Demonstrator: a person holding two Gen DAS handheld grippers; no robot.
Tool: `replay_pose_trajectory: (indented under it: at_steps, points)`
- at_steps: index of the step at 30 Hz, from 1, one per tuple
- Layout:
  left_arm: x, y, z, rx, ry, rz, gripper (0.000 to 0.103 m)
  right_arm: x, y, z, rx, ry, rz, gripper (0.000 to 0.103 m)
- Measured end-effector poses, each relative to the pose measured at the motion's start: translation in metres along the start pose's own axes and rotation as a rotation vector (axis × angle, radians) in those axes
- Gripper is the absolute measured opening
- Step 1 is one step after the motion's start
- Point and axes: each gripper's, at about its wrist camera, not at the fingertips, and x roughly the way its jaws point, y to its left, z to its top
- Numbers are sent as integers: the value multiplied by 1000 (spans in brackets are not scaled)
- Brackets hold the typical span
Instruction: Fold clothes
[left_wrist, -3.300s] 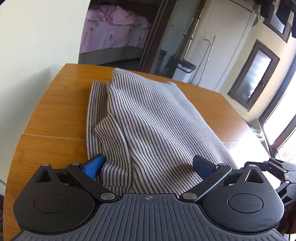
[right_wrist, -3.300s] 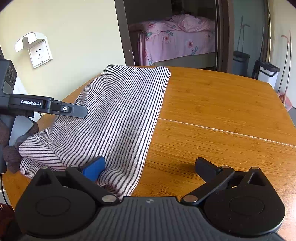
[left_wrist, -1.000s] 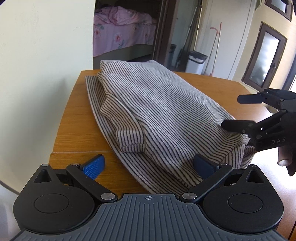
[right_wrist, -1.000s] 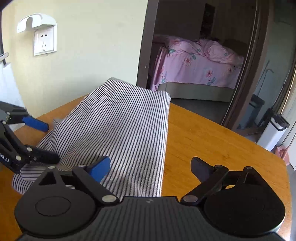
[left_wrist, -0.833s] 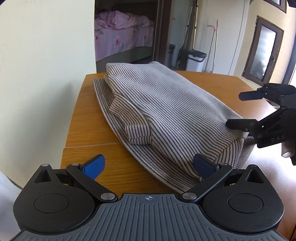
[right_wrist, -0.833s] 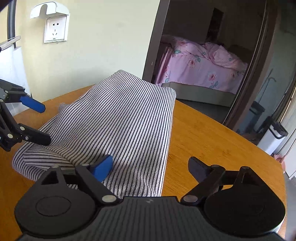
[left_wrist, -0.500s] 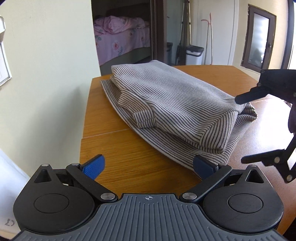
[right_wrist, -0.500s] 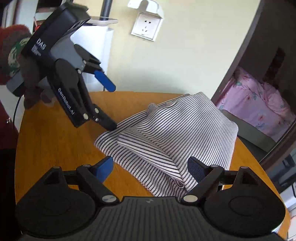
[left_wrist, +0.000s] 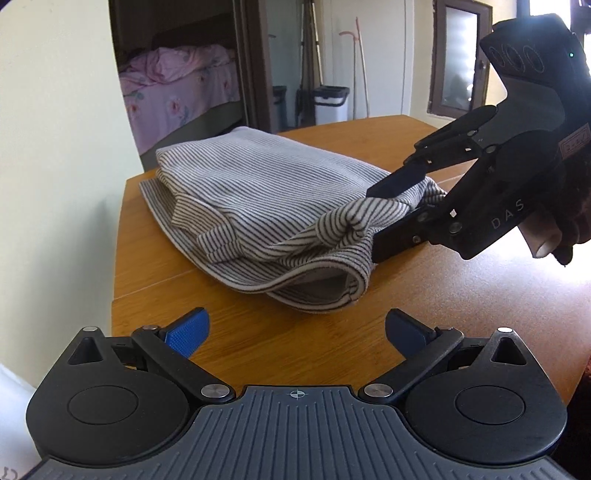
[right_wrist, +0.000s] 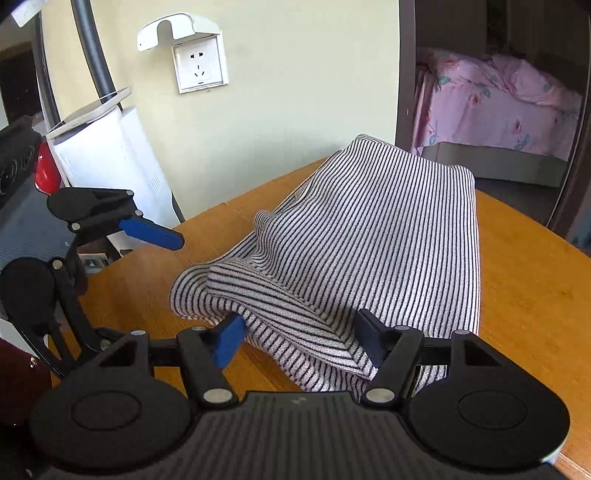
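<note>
A grey-and-black striped garment lies folded on the wooden table; it also shows in the right wrist view. My left gripper is open and empty, just short of the garment's near edge. My right gripper has its jaws partly closed around the garment's near corner, one finger above the fabric and one below, seen from the side in the left wrist view. The fabric bunches between the fingers; whether they press it I cannot tell.
A pale wall runs along the table's left side, with a socket and a white appliance beside it. A doorway shows a pink bed. Bare table lies to the right of the garment.
Both grippers pulled back from the garment's near end. The right gripper swung around to the near corner, narrowed its jaws and now straddles the fabric. The left stayed open.
</note>
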Motion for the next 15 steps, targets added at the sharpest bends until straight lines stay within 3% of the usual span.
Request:
replay_pose_trajectory:
  at_steps: [4, 7, 11, 15]
  points:
    - [16, 3, 14, -36, -11, 77, 103, -10, 14, -8, -120, -29, -63, 70]
    - [15, 12, 21, -113, -20, 54, 103, -20, 34, -25, -299, -82, -177, 86]
    - [13, 19, 23, -174, -17, 29, 103, -10, 50, -46, -494, -86, -274, 86]
    - [15, 21, 20, -234, -11, -2, 103, 13, 55, -48, -610, -121, -372, 85]
